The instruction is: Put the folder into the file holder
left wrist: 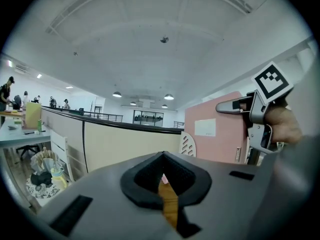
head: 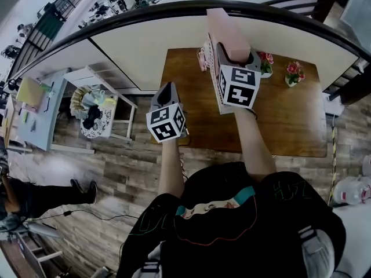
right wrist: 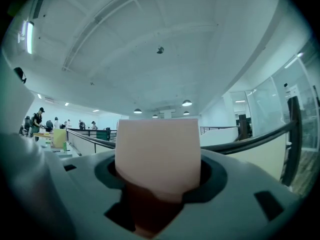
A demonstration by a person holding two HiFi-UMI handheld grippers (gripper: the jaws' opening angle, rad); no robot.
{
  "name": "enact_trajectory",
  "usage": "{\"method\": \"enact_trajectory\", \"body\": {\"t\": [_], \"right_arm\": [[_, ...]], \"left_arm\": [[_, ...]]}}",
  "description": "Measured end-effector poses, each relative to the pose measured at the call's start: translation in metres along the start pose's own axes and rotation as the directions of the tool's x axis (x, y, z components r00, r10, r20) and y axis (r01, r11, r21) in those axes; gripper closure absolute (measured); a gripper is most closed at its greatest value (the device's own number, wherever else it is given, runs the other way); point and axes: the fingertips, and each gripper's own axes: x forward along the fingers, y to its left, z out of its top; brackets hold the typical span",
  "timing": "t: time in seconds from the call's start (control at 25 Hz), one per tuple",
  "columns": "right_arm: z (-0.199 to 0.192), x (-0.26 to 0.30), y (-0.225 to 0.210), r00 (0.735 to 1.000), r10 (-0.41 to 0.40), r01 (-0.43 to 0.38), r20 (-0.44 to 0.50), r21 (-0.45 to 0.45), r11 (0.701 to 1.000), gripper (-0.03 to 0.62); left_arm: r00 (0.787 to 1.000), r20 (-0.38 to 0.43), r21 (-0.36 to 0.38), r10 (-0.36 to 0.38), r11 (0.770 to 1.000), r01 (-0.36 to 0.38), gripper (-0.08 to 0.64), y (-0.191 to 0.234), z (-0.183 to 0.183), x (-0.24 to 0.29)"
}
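Observation:
My right gripper [head: 235, 55] is shut on a pink folder [head: 223, 30] and holds it upright, above the far side of the wooden table [head: 290, 120]. In the right gripper view the folder [right wrist: 157, 154] fills the gap between the jaws of the right gripper [right wrist: 157, 186]. A white file holder [head: 203, 55] with slotted sides stands on the table just left of the folder. The left gripper view shows the file holder [left wrist: 188, 144], the folder [left wrist: 215, 129] and the right gripper [left wrist: 235, 105]. My left gripper [head: 167, 88] is shut and empty, over the table's near left corner.
Two small flower pots [head: 294, 73] [head: 266, 62] stand at the back right of the table. A curved partition wall [head: 133, 28] runs behind it. A white rack [head: 95, 106] with clutter stands on the floor to the left. A person's legs [head: 58, 193] show at far left.

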Motion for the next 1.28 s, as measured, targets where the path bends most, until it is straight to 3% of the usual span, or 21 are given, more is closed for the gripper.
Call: {"method": "enact_trajectory", "body": {"t": [0.84,1.28], "right_arm": [[0.011,0.007,0.002,0.989,0.036,-0.033,0.14,-0.022,0.999,0.311],[-0.07,0.011,-0.003,0.997,0.051,-0.05,0.061,-0.024,0.998,0.308]], "left_arm": [[0.997,-0.077,-0.022,0.015,1.0,-0.017,0.558,0.017,-0.027,0.011],[0.989,-0.142,-0.051,0.034,0.998,-0.042,0.559,0.026,-0.057,0.006]]}}
